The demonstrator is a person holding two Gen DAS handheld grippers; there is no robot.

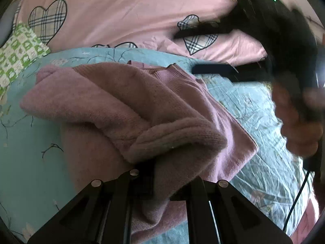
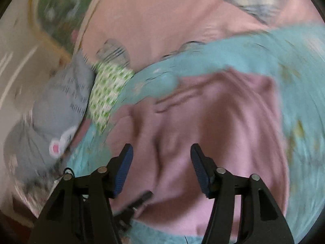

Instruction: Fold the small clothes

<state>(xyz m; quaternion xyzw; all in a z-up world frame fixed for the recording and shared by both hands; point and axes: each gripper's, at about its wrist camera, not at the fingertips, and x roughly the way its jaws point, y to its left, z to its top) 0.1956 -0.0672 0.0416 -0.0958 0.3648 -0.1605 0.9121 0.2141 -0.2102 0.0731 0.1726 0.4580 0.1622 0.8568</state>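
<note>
Mid-fold: the left tool (image 1: pixel 160 174) pinches a sleeve of the mauve sweater (image 1: pixel 126 109) lying on the bed (image 1: pixel 26 142). The right tool (image 2: pixel 161 162) hovers released above it, blurred. Next: lay the sleeve across the body.

Mauve sweater (image 1: pixel 126 101); teal floral sheet (image 1: pixel 26 152); pink plaid-heart quilt (image 1: pixel 132 16).

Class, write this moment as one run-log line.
left gripper: shut on mauve sweater | right gripper: open above sweater | surface: teal bedsheet
</note>
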